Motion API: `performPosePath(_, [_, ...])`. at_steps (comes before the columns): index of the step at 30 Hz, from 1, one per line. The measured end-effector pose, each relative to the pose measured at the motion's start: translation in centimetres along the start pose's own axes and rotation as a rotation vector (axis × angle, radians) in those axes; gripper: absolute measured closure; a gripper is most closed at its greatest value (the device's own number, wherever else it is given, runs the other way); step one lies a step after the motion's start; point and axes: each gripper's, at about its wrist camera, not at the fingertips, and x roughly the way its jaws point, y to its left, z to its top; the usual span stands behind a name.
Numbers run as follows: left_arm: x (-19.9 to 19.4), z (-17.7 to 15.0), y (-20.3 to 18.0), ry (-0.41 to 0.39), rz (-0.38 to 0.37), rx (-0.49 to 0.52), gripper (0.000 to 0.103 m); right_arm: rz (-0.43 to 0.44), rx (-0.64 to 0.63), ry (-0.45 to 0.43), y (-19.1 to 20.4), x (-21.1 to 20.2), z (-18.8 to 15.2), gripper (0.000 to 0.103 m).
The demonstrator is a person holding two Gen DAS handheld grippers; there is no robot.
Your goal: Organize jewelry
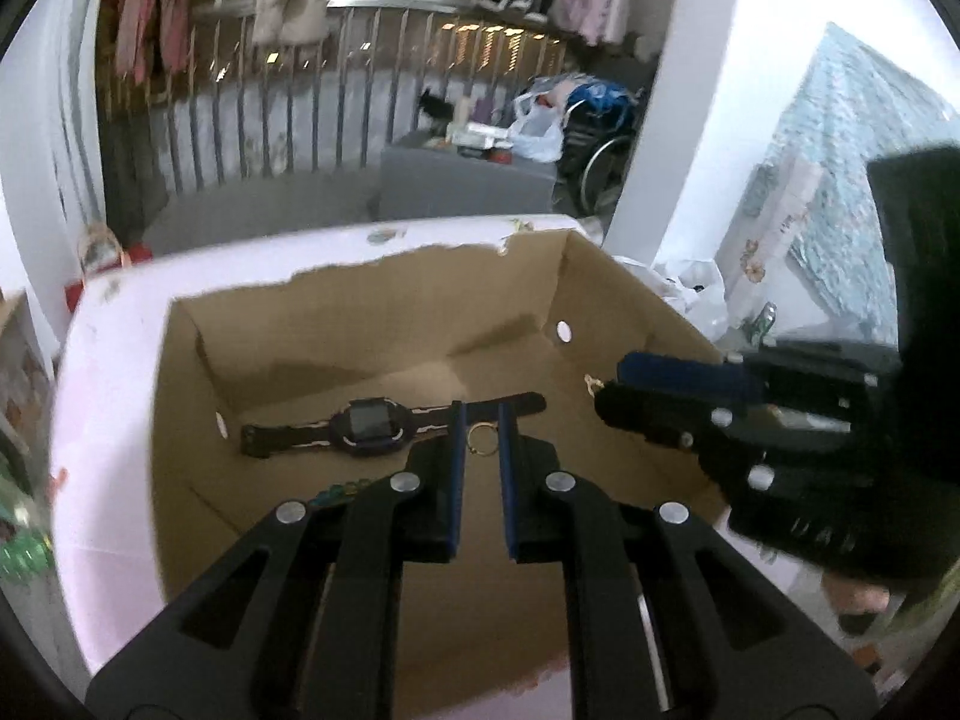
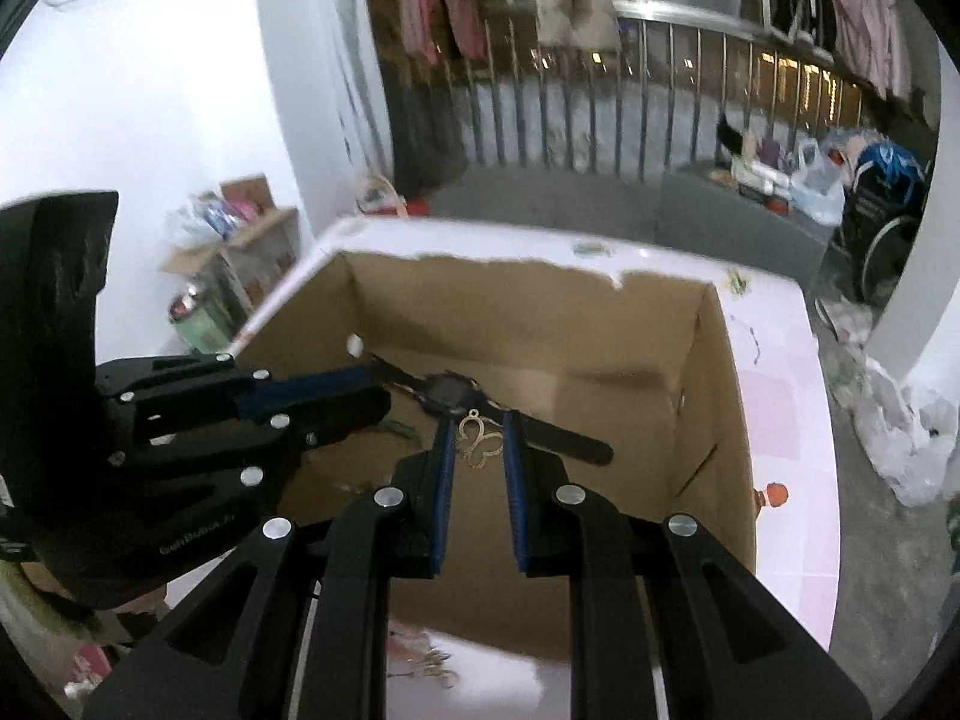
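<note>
An open cardboard box [image 1: 372, 324] sits on a pale pink table [image 1: 102, 372]. A black digital watch [image 1: 372, 426] lies flat on the box floor. My left gripper [image 1: 483, 441] hangs over the box, jaws closed on a small gold ring [image 1: 482, 439]. My right gripper [image 2: 478, 441] is over the box [image 2: 714, 372] too, jaws closed on a gold butterfly pendant [image 2: 480, 441], above the watch [image 2: 447, 393]. Each gripper shows side-on in the other's view: the right one [image 1: 606, 396], the left one [image 2: 378, 396].
Green beads [image 1: 336, 489] lie on the box floor beside the left fingers. More jewelry [image 2: 435, 669] lies on the table before the box, and a small orange item [image 2: 774, 495] at its right. Railings, hanging clothes and clutter stand behind.
</note>
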Motion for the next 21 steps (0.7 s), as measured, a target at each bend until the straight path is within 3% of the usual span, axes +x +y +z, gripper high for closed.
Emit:
performPosePath(4, [1.5, 0.1, 0.9, 0.030, 0.020, -0.035, 0.090, -0.039, 0.024, 0.046, -0.5, 1.6, 0.2, 0.086])
performPosePath(6, [1.9, -0.1, 1.1, 0.041, 0.019, -0.048, 0.079, -0.044, 0.030, 0.058, -0.5, 1.8, 0.1, 0.086])
performPosePath(8, [1.6, -0.3, 1.0, 0.032, 0.017, -0.046, 0.075, -0.044, 0.036, 0.056, -0.5, 1.7, -0.1, 0.085])
performPosePath(11, [0.9, -0.7, 0.6, 0.009, 0.025, -0.032, 0.065, -0.045, 0.043, 0.030, -0.5, 0.7, -0.3, 0.077])
performPosePath(21, [-1.5, -0.7, 0.0, -0.046, 0.031, -0.046, 0.060, -0.051, 0.025, -0.064, 0.5, -3.0, 0.0, 0.062])
